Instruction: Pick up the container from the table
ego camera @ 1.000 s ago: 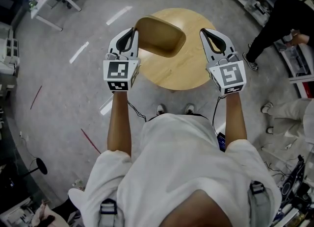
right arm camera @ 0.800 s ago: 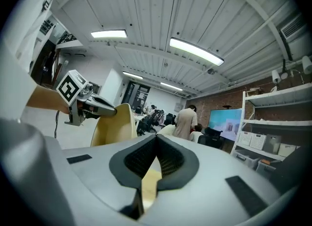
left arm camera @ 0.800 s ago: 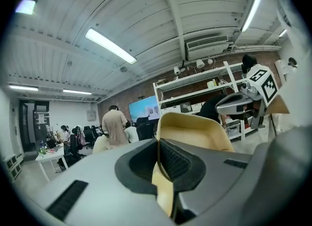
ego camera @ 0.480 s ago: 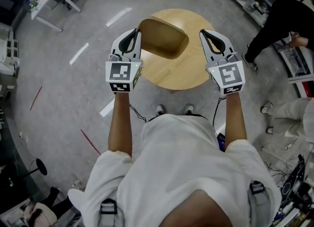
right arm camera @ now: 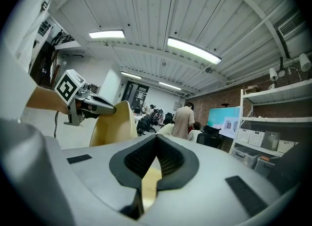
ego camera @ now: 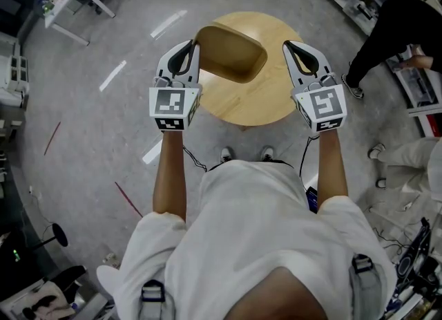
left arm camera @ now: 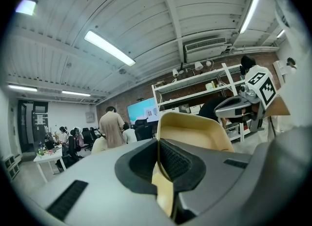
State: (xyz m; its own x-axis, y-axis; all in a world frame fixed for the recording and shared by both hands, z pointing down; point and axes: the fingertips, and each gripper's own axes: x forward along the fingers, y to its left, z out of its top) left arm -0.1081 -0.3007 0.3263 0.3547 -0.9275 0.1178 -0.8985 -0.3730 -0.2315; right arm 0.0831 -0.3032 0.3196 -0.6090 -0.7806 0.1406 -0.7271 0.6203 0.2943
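Head view first. Barely any change from a second ago: only a slight drift of the container (ego camera: 231, 52) toward the right of the picture, along with the left claw (ego camera: 193, 47) carrying it. Same tilt, same grip, same place above the round tabletop (ego camera: 257, 103). Reads as a lift already made and now merely held. By that reckoning, pick-up done or all but done, with nothing left except keeping the hold steady.

Starting at the left: left claw nearly closed, pinching the container's thin left rim. Confirmed in the left gripper view, with the pale wall clamped between the two black pads and the rest of the shell rising beyond the tips. Carried on that one edge alone, so likely to swing or slip if jerked.

Middle: container up off the tabletop, steeply tipped, with open room rather than wood behind it in both gripper views.

Right: right claw (ego camera: 288, 45) closed tip to tip on nothing. Settled by the right gripper view, pads meeting with no object between. Hanging near the container's right edge, not touching, giving no support.
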